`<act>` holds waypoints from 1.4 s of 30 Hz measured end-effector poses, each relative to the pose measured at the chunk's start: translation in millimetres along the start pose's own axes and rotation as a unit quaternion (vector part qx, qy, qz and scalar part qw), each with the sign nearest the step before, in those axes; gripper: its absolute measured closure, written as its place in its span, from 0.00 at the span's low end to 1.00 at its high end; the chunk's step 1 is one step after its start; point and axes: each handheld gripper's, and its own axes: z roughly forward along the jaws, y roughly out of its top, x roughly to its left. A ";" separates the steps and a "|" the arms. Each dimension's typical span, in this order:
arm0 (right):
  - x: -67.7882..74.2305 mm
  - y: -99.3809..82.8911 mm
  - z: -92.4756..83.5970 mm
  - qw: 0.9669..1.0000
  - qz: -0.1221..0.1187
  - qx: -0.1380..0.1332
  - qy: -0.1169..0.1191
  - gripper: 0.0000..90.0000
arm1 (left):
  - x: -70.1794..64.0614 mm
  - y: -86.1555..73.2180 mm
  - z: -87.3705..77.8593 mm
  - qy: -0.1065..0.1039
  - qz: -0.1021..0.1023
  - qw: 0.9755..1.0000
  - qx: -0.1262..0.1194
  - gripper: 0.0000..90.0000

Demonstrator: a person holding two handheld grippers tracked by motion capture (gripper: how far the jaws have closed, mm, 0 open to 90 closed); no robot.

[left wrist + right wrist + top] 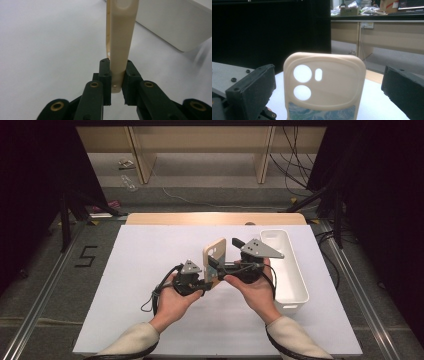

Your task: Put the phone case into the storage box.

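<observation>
A cream phone case (215, 256) with camera cut-outs stands upright above the white table (145, 285). My left gripper (209, 279) is shut on its lower edge; in the left gripper view both black pads (105, 75) press on the thin edge of the case (121, 37). My right gripper (226, 256) faces the case from the right. In the right gripper view the case (324, 82) stands between its two wide-set pads (252, 87), with a gap on either side, so that gripper (328, 91) is open.
A long white bin (285, 270) lies on the table just right of my right hand, and its wall (175, 22) is close behind the case. The table's wooden far edge (215, 218) borders the floor beyond, where wooden desks stand.
</observation>
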 end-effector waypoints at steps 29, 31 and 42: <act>1.8 -4.8 4.8 1.000 -0.002 0.011 -0.005 0.00 | -10.8 0.9 3.3 -0.011 0.014 1.000 0.002 0.88; 2.0 -5.1 4.9 1.000 0.000 0.012 -0.006 0.00 | -11.3 0.9 3.4 -0.011 0.014 1.000 0.002 0.88; 1.8 -6.1 5.2 1.000 0.002 0.012 -0.010 0.01 | -12.4 0.5 4.1 -0.013 0.015 1.000 0.003 0.88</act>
